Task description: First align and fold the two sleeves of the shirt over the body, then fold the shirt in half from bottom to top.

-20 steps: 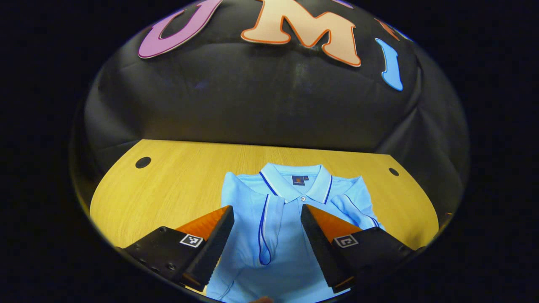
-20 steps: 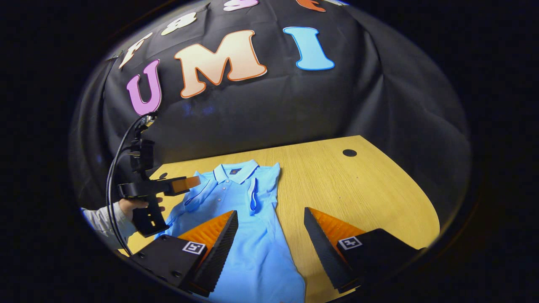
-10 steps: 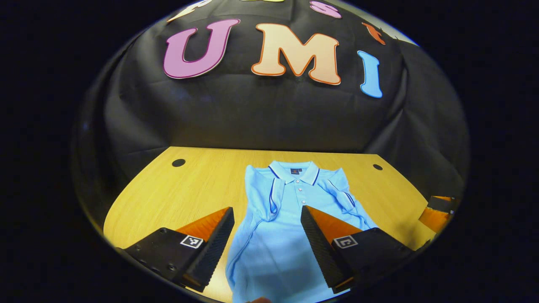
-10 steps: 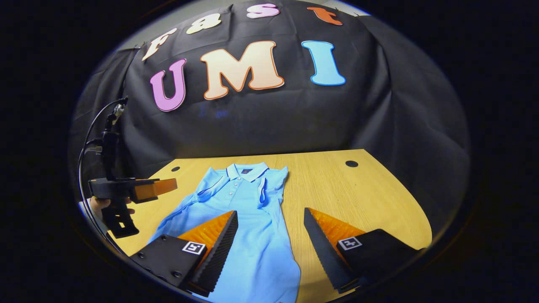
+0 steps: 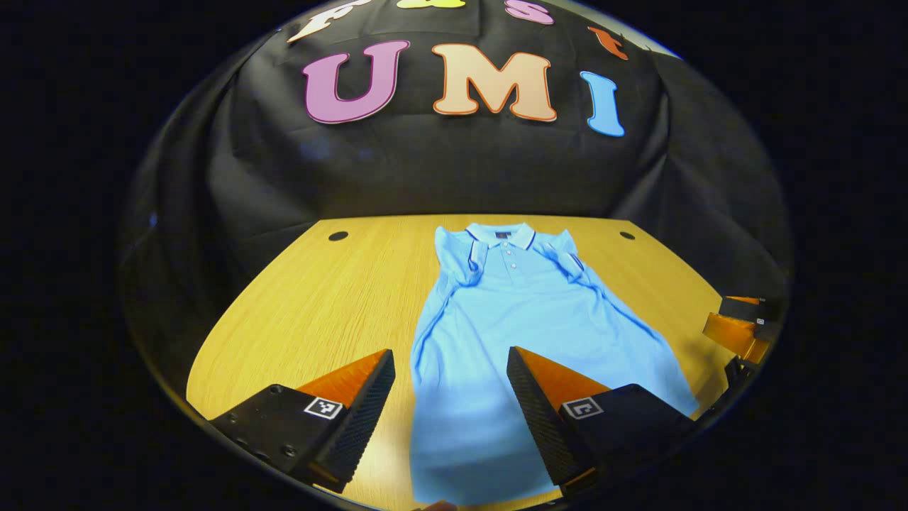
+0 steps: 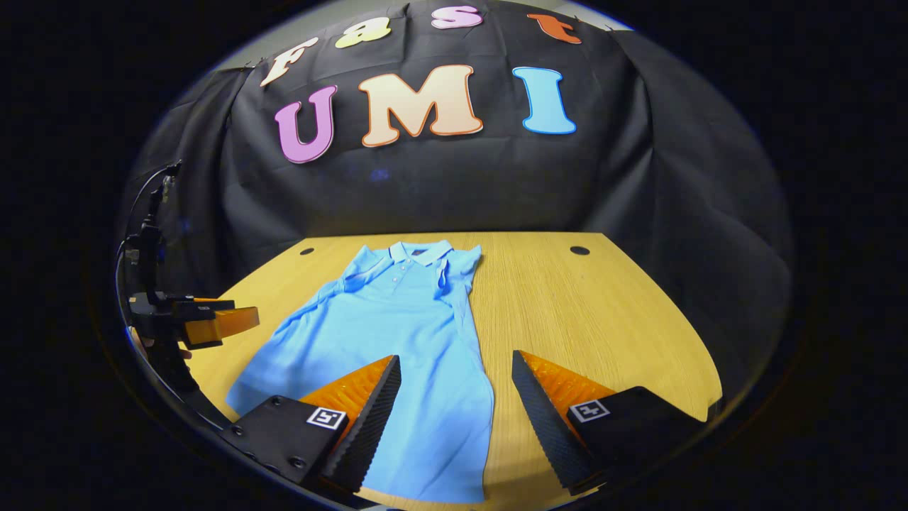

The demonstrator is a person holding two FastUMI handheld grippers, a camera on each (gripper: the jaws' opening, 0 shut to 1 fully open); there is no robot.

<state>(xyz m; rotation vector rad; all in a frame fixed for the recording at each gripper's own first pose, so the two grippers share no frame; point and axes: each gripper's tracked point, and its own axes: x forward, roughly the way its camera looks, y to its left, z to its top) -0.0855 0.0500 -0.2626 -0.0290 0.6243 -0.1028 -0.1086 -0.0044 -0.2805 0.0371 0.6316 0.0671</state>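
**Light-blue shirt: sleeves folded, both grippers withdrawn to the hem end**

Light-blue fabric lies between the spread fingers of the left gripper [image 5: 450,397], which hovers released and grasps nothing above the bottom portion of the light-blue short-sleeved polo shirt [image 5: 518,312]. The right gripper [image 6: 454,401] is likewise released and empty, positioned over the shirt's right hem edge.

Over the last second both grippers have pulled back from the collar end toward the hem. In the left gripper view the shirt previously showed only its upper part; its full length is now visible, down to the bottom hem. The right gripper view confirms the left gripper receding toward the near table edge.

The shirt lies flat on the yellow wooden table [image 5: 312,298], collar toward the booth wall. Both sleeves appear folded inward near the shoulders. Judgement: the sleeve stage is complete, and the grippers are set up to take the hem corners for the bottom-to-top fold.
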